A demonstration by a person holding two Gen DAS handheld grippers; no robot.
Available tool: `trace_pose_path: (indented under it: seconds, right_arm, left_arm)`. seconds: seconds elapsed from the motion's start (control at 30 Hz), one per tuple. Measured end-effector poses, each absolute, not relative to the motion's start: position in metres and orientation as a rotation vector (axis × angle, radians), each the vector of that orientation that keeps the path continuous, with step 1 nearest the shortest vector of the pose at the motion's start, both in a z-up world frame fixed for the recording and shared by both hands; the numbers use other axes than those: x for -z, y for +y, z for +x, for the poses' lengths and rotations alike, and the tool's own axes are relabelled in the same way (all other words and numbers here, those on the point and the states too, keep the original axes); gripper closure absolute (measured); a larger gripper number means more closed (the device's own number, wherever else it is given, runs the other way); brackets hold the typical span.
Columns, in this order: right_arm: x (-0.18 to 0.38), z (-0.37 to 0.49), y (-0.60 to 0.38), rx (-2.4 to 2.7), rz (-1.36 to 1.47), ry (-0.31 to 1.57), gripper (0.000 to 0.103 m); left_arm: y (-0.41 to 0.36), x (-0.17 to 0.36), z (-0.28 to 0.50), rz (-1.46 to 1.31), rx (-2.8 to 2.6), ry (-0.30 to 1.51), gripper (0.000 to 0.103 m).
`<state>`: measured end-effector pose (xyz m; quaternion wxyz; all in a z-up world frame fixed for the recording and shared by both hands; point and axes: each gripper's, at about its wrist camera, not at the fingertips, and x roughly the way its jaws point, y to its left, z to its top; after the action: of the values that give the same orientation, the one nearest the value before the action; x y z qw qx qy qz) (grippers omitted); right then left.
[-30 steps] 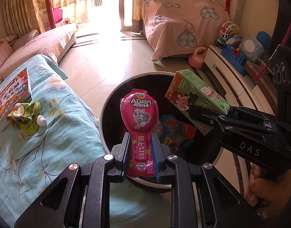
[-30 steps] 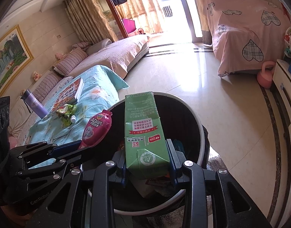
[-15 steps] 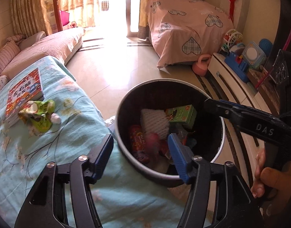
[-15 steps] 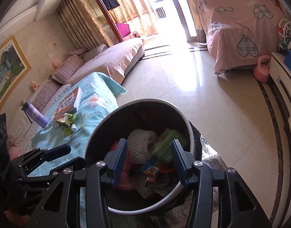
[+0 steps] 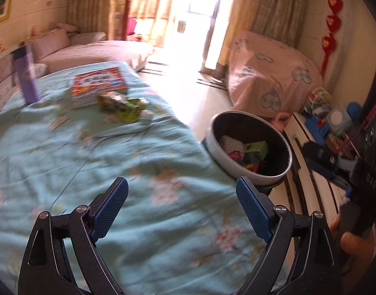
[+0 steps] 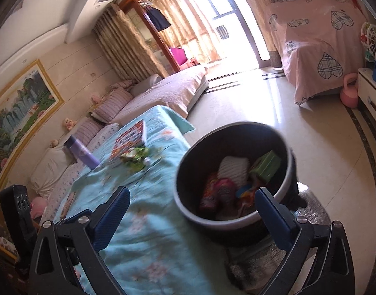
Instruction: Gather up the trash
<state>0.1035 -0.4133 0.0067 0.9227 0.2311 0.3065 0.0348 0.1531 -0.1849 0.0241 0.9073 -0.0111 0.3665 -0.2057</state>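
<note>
The counter [image 5: 94,162], draped in a pale blue floral cloth, filled the lower left of both views, and the round dark trash bin [image 5: 249,169] stood on the floor just beside its right edge. Inside the bin lay a green carton [image 6: 265,166], a white foam sleeve [image 6: 233,169] and a pink pouch [image 6: 221,191], among other wrappers too blurred to name. Near the far edge of the counter a red-covered book [image 5: 99,83] lay flat, with a purple bottle [image 5: 25,76] upright toward the far left corner. The remaining piece of trash, a crumpled green wrapper [image 5: 124,105], rested against the near side of the book, well apart from both tools. The left gripper [image 5: 181,211] hovered above the near part of the counter with its jaws spread wide and nothing between them; the right gripper [image 6: 192,218] was likewise released and empty, poised over the counter's right edge and the bin rim. Judged from this arrangement, the next reach would be for the wrapper. The thin, creased wrapper could slip from the pads or be pinched together with the loose cloth, and, because it touched the book, a low approach could drag the book or knock the bottle.
</note>
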Motion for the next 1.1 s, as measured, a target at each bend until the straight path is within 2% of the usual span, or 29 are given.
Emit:
trace_pose_path:
  seconds: [0.13,0.23,0.43,0.5,0.63,1.1]
  right_arm:
    - [-0.002,0.087,-0.384,-0.1,0.452,0.636,0.001]
    - [-0.012,0.075,-0.365,-0.107,0.396,0.61,0.001]
    - [-0.052,0.03,-0.329,-0.081,0.229,0.378,0.0]
    - [-0.052,0.016,-0.316,-0.075,0.187,0.303,0.0]
    - [-0.034,0.008,-0.297,-0.053,0.124,0.272,0.0]
    - [0.008,0.006,-0.287,-0.016,0.079,0.283,0.0]
  left_arm:
    - [-0.152,-0.03,0.126,-0.033,0.344,0.684,0.009]
    - [-0.135,-0.041,0.107,-0.012,0.301,0.605,0.001]
    - [-0.09,-0.052,0.071,-0.031,0.177,0.466,0.0]
    - [-0.077,-0.048,0.059,-0.05,0.172,0.414,0.0]
    - [-0.069,-0.034,0.04,0.025,0.094,0.347,0.0]
    - [-0.057,0.008,0.03,0.065,0.029,0.359,0.0]
